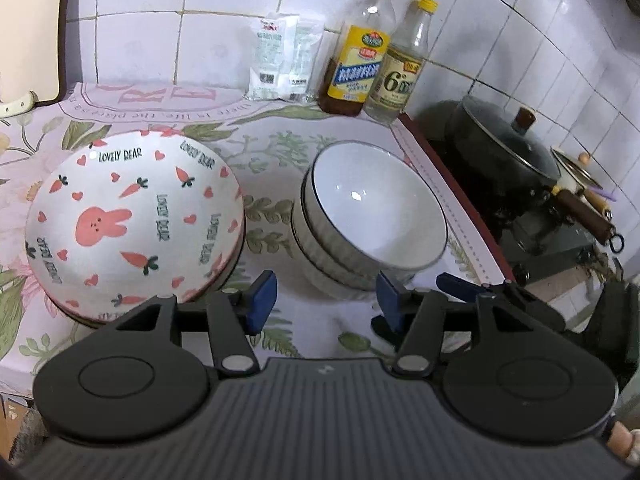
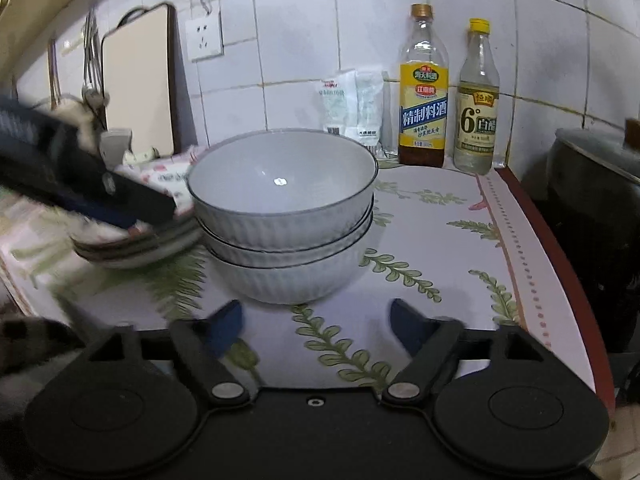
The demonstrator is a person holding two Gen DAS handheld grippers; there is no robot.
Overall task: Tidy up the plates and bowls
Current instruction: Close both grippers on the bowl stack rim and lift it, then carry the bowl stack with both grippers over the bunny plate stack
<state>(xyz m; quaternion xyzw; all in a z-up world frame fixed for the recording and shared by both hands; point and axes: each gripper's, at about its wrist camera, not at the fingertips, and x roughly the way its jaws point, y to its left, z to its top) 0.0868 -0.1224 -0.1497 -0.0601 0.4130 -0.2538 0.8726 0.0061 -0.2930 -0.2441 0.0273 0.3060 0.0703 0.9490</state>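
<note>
Three white ribbed bowls [image 2: 282, 216] sit nested in one stack on the table [image 2: 440, 240], mouths facing straight up, with dark lines tracing their rims. The stack stands upright with no lean; being round, the bowls have no long axis to speak of. Just beside them, to the left in the left wrist view, lies a stack of plates [image 1: 134, 220], the top one printed with a pink rabbit, carrots, hearts and the words "LOVELY BEAR". The plates lie flat, face up, and a narrow strip of flowered table covering shows between the two stacks, so they do not touch.

The left hand-held gripper [image 1: 324, 300] hangs over that strip, near the front of both stacks, its blue pads parted and nothing between them. The right hand-held gripper [image 2: 316, 332] is directly in front of the bowl stack, its pads spread wide and empty, short of the lowest bowl.

Against the tiled wall at the back stand a yellow-labelled bottle [image 2: 423, 92] and a clear bottle with a yellow cap [image 2: 478, 100], with white packets [image 2: 352, 104] to their left. To the right of the table, a dark lidded pot [image 1: 504, 140] rests on the stove.
</note>
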